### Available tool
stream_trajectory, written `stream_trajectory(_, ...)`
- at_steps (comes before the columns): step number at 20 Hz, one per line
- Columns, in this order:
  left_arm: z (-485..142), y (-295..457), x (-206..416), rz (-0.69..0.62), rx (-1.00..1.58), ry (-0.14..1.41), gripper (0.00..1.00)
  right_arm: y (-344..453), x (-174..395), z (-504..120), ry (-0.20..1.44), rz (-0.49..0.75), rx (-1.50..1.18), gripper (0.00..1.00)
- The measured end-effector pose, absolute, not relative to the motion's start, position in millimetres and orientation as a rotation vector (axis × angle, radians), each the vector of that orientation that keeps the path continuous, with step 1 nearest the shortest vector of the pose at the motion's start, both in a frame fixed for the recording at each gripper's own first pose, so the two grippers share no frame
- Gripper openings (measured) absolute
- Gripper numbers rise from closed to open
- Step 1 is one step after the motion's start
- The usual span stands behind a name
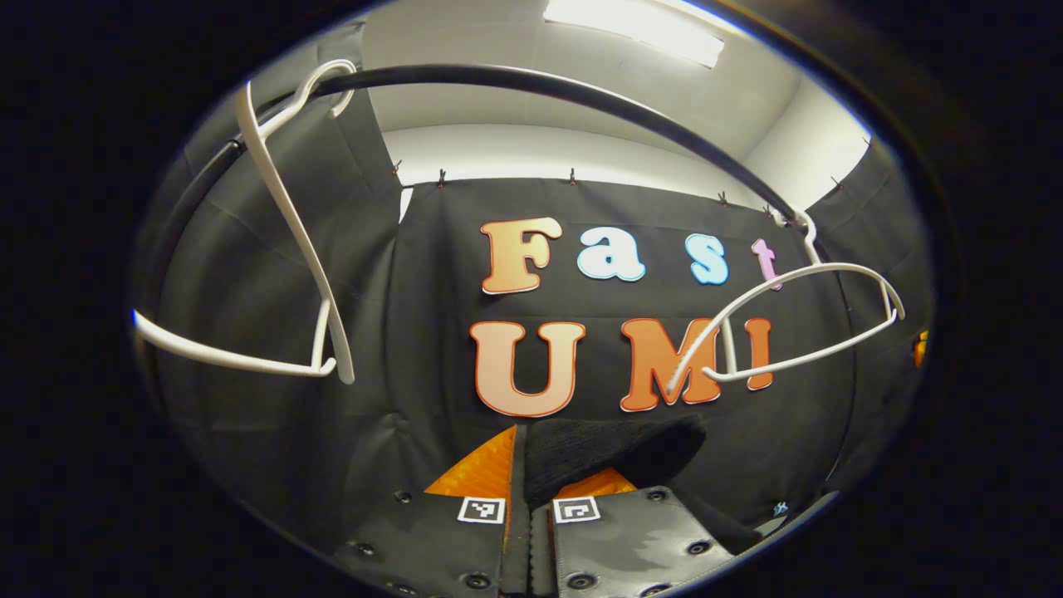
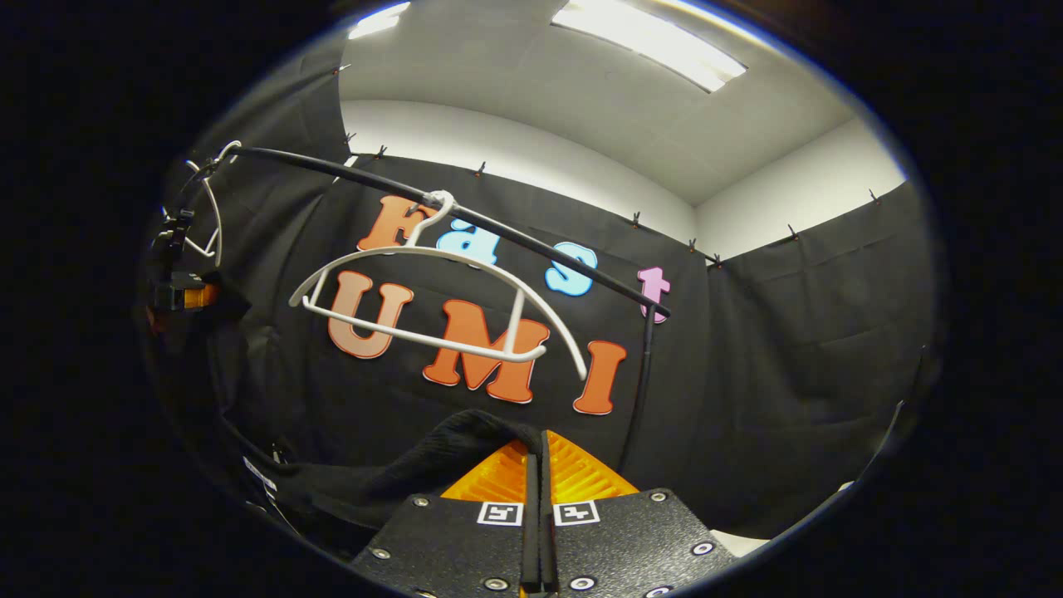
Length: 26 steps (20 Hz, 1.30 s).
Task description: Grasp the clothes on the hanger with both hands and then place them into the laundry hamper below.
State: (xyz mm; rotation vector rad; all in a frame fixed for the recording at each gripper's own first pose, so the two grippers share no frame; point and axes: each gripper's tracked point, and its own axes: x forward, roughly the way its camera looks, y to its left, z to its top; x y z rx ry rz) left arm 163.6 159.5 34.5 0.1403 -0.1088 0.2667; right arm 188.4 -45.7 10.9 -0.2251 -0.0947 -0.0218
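Observation:
A black knit garment (image 1: 614,453) hangs off the hangers, held between both grippers. In the left gripper view my left gripper (image 1: 525,469) is shut on one edge of it, and the cloth drapes over the right finger. In the right gripper view my right gripper (image 2: 540,448) is shut on the garment (image 2: 415,477), which sags away to the lower left. A bare white hanger (image 2: 432,311) hangs on the black rail (image 2: 515,235) above and behind the right gripper. The left gripper view has the same hanger (image 1: 797,320) at the right and the rail (image 1: 540,81) overhead.
Another bare white hanger (image 1: 282,216) hangs tilted on the rail at the left, close to the left gripper's camera; it is also at the far left in the right gripper view (image 2: 212,220), above the other gripper's body (image 2: 178,292). Black cloth walls close the booth behind.

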Motion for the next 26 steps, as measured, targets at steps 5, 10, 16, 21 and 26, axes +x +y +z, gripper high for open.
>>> stream_trajectory(5,15.3,115.6,144.7,0.164,0.133,-0.103,0.07,17.7,163.0,-14.2,-0.098,0.103,-0.204,0.00)
stream_trajectory(10,-26.0,71.4,129.4,0.073,0.133,-0.052,0.07,74.3,146.0,-67.8,-0.045,0.208,-0.188,0.00)
stream_trajectory(16,-128.5,58.1,108.1,0.086,0.110,0.072,0.07,111.5,139.1,-176.6,0.074,0.230,-0.116,0.01)
stream_trajectory(21,-265.3,73.6,69.4,0.166,0.117,0.252,0.07,125.3,119.2,-285.8,0.243,0.260,-0.093,0.01)
stream_trajectory(26,-389.0,88.4,26.8,0.194,0.013,0.486,0.07,119.2,102.9,-413.2,0.462,0.222,-0.052,0.01)
